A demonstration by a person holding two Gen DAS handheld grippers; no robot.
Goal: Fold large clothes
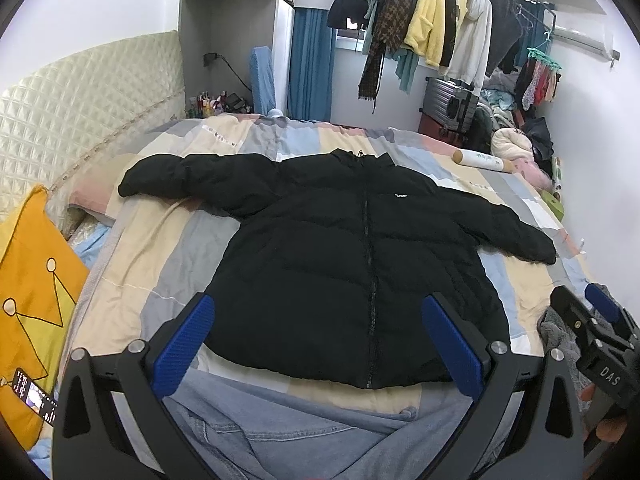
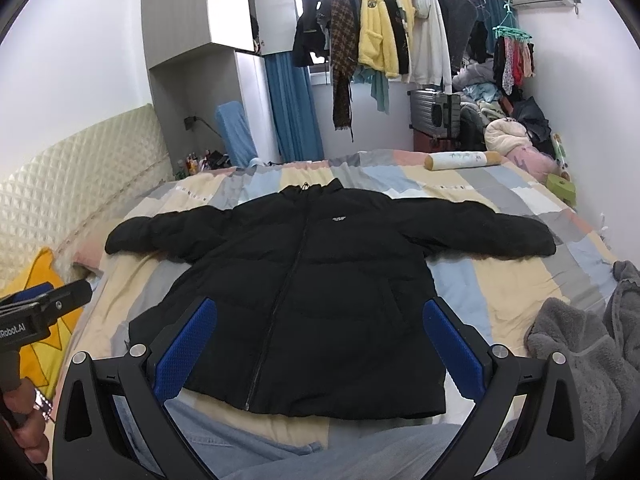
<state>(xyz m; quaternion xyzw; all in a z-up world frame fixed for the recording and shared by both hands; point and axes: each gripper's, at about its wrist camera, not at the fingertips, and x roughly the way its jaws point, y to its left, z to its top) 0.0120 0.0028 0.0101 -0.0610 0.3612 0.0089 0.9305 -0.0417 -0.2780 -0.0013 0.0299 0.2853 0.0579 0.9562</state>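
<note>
A black puffer jacket lies flat and front up on the patchwork quilt, zipped, both sleeves spread out sideways; it also shows in the right wrist view. My left gripper is open and empty, held above the jacket's hem. My right gripper is open and empty, also above the hem; it shows at the right edge of the left wrist view. The left gripper shows at the left edge of the right wrist view.
The quilt covers the bed. A yellow crown pillow and a phone lie at the left. A grey fleece garment lies at the right. Jeans are in the foreground. A bolster, hanging clothes and a suitcase stand beyond.
</note>
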